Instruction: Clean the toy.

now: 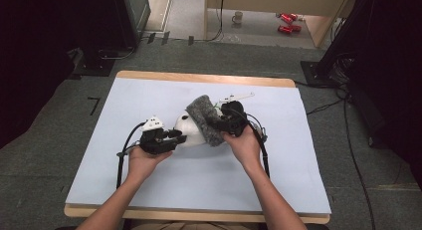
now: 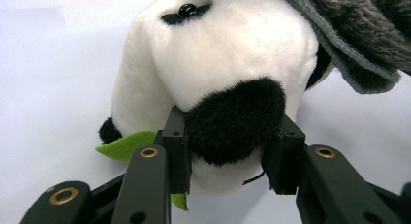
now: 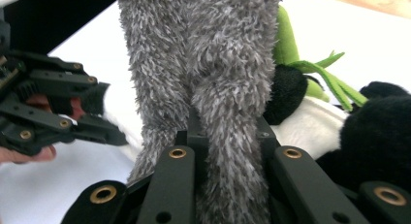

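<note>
Presently: plush panda [image 1: 189, 129], lying mid-table on the pale blue mat [image 1: 149, 185]. Left gripper [image 1: 175, 138] closed on the panda's black ear [image 2: 232, 120], jaws pinching it from both sides, apparently to anchor the toy. Right gripper [image 1: 219, 121] clamped around a fold of the grey fuzzy hat [image 3: 213, 73], seemingly so the hat can be worked over or off the head

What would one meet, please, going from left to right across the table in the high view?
Left gripper → white head of the toy panda → grey fuzzy cloth → right gripper, all over the pale blue table.
</note>
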A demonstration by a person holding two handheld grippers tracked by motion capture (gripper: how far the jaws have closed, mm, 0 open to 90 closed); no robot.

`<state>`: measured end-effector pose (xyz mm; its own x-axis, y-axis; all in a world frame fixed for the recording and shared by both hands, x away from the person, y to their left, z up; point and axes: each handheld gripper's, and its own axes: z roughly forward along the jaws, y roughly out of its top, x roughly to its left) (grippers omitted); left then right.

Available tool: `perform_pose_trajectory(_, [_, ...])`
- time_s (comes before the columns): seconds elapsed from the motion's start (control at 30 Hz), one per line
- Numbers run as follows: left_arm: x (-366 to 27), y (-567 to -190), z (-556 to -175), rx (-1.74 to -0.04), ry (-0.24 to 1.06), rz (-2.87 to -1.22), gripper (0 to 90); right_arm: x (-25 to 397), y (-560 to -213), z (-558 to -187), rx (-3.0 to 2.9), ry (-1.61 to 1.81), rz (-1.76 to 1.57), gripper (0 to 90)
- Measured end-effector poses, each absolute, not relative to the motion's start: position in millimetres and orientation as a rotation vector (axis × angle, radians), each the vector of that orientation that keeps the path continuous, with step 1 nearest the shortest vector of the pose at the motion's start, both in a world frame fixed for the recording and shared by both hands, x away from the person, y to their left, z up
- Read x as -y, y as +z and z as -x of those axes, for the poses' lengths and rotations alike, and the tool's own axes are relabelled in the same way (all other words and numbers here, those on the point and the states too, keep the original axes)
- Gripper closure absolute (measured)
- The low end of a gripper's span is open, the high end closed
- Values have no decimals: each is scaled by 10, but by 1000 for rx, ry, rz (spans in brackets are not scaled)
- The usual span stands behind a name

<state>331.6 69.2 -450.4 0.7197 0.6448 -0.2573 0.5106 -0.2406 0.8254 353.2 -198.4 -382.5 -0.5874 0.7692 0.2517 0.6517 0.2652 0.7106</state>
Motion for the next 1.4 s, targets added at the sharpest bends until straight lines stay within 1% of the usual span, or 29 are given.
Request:
perform_pose_trajectory(0.13, [-716,-4499,-3364,-903,133,-1894,603,2058,-3796,-3531,-2373,1222,-1318,776])
perform_pose_trajectory(0.27, [-742,-4499,-3413,-906,105,-1889,602,2251,-3736,-3524,-2310,1227,-1370,777])
perform_pose_trajectory(0.4, [-717,-4493,-3410,-885,138,-1907,601,2454,-3737,-3524,-2276,1254,-1425,784])
perform_pose_trajectory(0.67, [-709,-4498,-3431,-876,135,-1908,600,2584,-3709,-3479,-2242,1230,-1419,784])
perform_pose_trajectory(0.87, [-683,-4520,-3414,-866,153,-1900,596,2707,-3710,-3463,-2209,1230,-1459,781])
perform_pose_trajectory(1.2, [-680,-4521,-3433,-882,132,-1891,598,2941,-3688,-3407,-2121,1209,-1559,783])
perform_pose_trajectory(1.3, [-686,-4520,-3446,-886,128,-1895,598,2994,-3637,-3378,-2094,1204,-1576,788])
perform_pose_trajectory(1.4, [-678,-4525,-3444,-889,133,-1891,599,2969,-3501,-3325,-2088,1254,-1552,789])
